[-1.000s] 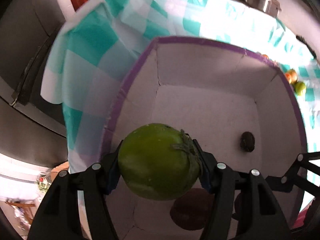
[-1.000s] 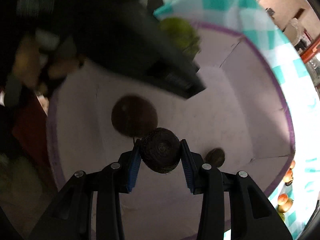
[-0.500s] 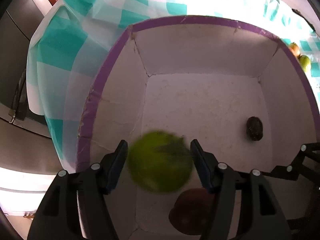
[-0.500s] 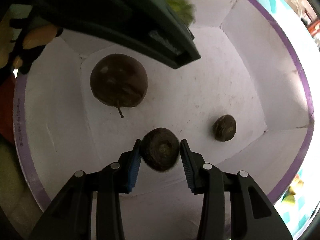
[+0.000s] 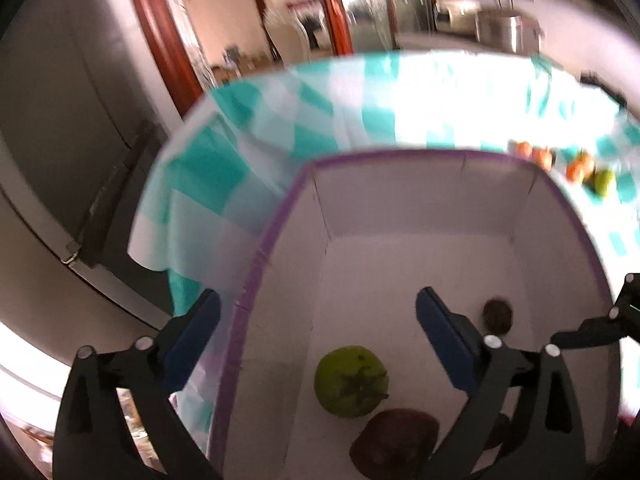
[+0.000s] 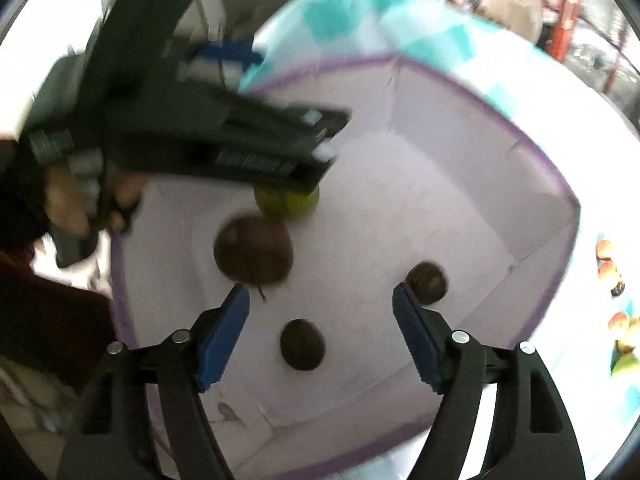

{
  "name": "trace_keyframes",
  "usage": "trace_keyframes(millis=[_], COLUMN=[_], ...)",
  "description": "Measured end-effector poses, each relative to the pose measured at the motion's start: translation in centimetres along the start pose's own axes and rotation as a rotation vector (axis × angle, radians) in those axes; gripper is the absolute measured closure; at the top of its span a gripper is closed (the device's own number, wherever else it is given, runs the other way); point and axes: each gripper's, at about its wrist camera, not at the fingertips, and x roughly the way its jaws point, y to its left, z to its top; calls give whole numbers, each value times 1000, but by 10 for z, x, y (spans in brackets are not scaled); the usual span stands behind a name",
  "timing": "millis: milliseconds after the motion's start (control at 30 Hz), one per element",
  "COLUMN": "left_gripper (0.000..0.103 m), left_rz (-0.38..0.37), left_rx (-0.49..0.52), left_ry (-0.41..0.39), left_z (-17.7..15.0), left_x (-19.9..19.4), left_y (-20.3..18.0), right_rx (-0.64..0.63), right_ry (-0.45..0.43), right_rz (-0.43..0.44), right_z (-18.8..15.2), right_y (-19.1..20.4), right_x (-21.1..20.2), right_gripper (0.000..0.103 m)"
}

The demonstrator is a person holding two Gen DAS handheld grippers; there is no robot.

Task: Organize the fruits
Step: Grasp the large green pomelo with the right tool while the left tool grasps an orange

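A white box with a purple rim [image 5: 280, 216] [image 6: 532, 152] stands on the checked cloth. On its floor lie a green fruit [image 5: 350, 380] [image 6: 298, 204], a large dark brown fruit [image 5: 394, 444] [image 6: 252, 250] and two small dark fruits [image 6: 302, 344] [image 6: 428, 282]; one also shows in the left wrist view [image 5: 497, 315]. My left gripper [image 5: 318, 324] is open and empty above the box's left side. My right gripper [image 6: 320, 320] is open and empty above the box, over the nearer small dark fruit.
Several orange fruits and a green one [image 5: 576, 168] [image 6: 618, 320] lie on the teal and white checked tablecloth [image 5: 260, 136] to the right of the box. A dark cabinet [image 5: 60, 120] stands left of the table. A metal pot [image 5: 508, 32] is at the back.
Both grippers have opened and risen. The green fruit dropped from the left gripper onto the box floor. The small dark fruit dropped from the right gripper onto the floor.
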Motion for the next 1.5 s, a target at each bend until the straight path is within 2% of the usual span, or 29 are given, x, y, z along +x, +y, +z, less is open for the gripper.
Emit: trace_keyframes(millis=[133,233,300,367,467,533,600,667,800,867,1000,1033,1100,1333,1367,1500], left_gripper=[2,2,2,2,2,2,2,2,2,2,2,2,2,2,4,22], left_rz=[28,26,28,33,-2,-37,-101,-162,-295,-332,-320,-315,-307,-353,-372,-426], left_rx=[-57,-82,-87,-100,-110,-83,-51,0,80,110,218,235,264,266,284,354], left_ry=[-37,-43,-49,-56,-96,-119,-125,-112,-26,19,100,114,132,154,151,143], left_z=[3,10,22,35,64,84,101,113,127,127,117,115,113,129,131,137], left_x=[-14,-22,-22,-25,-35,-40,-41,-37,-13,4,48,57,77,132,141,166], left_y=[-4,-18,-29,-42,-72,-103,-137,-172,-250,-279,-334,-342,-355,-395,-406,-439], right_rx=[184,338,444,541,669,739,776,770,720,698,598,583,581,565,569,607], right_ry=[-126,-190,-188,-141,-108,-89,-83,-75,-40,-34,-39,-50,-79,-98,-102,-130], right_rz=[-38,-128,-214,-316,-375,-417,-452,-474,-508,-502,-505,-515,-463,-411,-400,-376], right_z=[-5,-22,-42,-68,-111,-140,-160,-164,-163,-156,-149,-151,-160,-200,-205,-217], right_y=[-44,-93,-144,-193,-245,-278,-310,-336,-384,-391,-390,-390,-390,-352,-347,-342], right_x=[-32,-55,-59,-59,-62,-69,-58,-53,-32,-26,-18,-20,-27,-61,-64,-72], right_gripper=[29,26,25,25,25,25,25,24,23,23,25,34,38,38,38,38])
